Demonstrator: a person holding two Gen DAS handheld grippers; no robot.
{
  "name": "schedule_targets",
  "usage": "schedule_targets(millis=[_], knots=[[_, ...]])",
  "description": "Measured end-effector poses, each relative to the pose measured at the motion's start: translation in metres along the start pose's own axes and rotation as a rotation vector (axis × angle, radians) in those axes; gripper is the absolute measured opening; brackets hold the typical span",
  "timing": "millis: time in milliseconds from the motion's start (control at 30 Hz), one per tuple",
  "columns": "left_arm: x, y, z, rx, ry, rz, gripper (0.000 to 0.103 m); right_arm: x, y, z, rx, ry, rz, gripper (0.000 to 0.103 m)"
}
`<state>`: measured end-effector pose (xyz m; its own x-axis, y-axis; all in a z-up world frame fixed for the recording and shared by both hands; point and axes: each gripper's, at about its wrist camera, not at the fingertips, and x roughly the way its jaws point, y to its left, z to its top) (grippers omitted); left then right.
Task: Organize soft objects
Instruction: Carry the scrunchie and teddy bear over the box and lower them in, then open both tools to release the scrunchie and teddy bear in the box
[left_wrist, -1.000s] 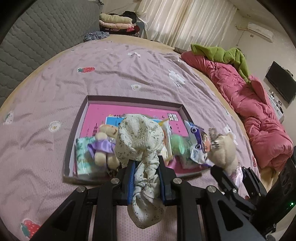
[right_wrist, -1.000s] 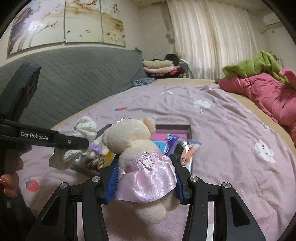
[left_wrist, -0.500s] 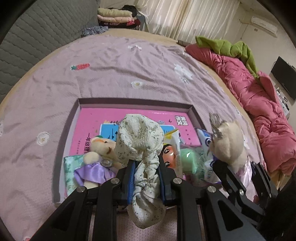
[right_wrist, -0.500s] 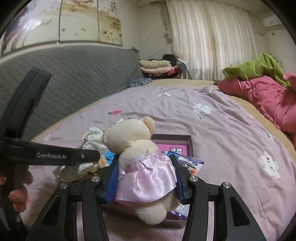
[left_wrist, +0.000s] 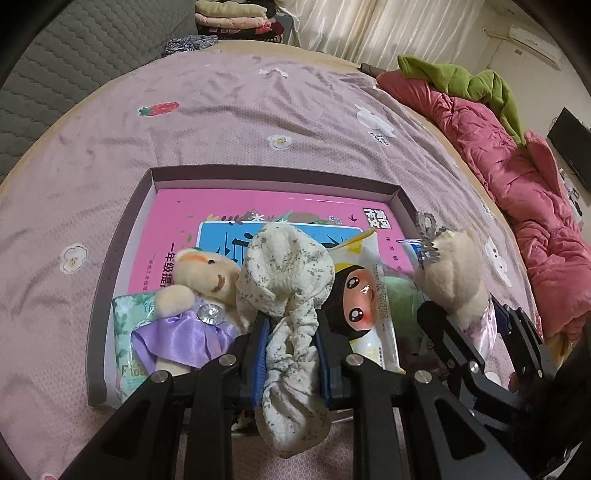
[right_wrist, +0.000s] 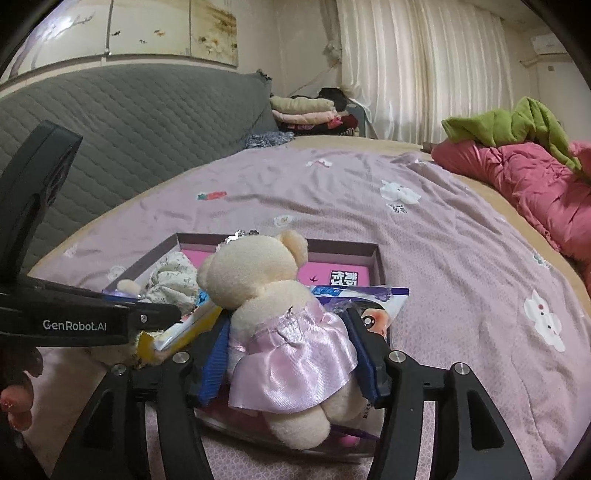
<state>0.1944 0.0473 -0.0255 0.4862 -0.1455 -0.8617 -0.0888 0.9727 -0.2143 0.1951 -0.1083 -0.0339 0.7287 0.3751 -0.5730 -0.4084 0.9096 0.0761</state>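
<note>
My left gripper is shut on a cream floral cloth scrunchie and holds it over the near part of a shallow grey box on the bed. My right gripper hangs over the box's near right corner. Its jaws are opening, and the blue pads stand clear of the cream bear in a pink dress that sits between them. That bear also shows at the right of the left wrist view. In the box lie a bear in a purple dress, a green tissue pack, a cartoon-face packet and a pink book.
The box sits on a mauve bedspread. A red quilt with a green cloth lies along the right side. Folded clothes are stacked at the far end by a grey padded headboard. A person's hand shows at the left edge.
Both grippers have come down and closer over the box. The right gripper's jaws have spread, and the pink-dress bear has sagged lower between them. The left grip on the scrunchie is unchanged.
</note>
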Motion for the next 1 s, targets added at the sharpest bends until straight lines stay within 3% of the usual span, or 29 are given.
schedule_targets(millis=[200, 367, 667, 1000], knots=[[-0.003, 0.002, -0.002, -0.007, -0.006, -0.008, 0.032, -0.011, 0.002, 0.001, -0.01, -0.045, 0.006, 0.074], [-0.012, 0.002, -0.005, -0.003, -0.024, -0.016, 0.05, -0.025, 0.005, 0.004, -0.024, -0.09, 0.004, 0.074], [-0.027, 0.009, -0.008, -0.026, -0.049, -0.018, 0.054, -0.051, 0.002, 0.003, -0.025, -0.144, -0.006, 0.074], [-0.054, 0.015, -0.011, -0.053, -0.108, -0.029, 0.058, -0.079, -0.012, 0.001, 0.06, -0.17, -0.023, 0.074]])
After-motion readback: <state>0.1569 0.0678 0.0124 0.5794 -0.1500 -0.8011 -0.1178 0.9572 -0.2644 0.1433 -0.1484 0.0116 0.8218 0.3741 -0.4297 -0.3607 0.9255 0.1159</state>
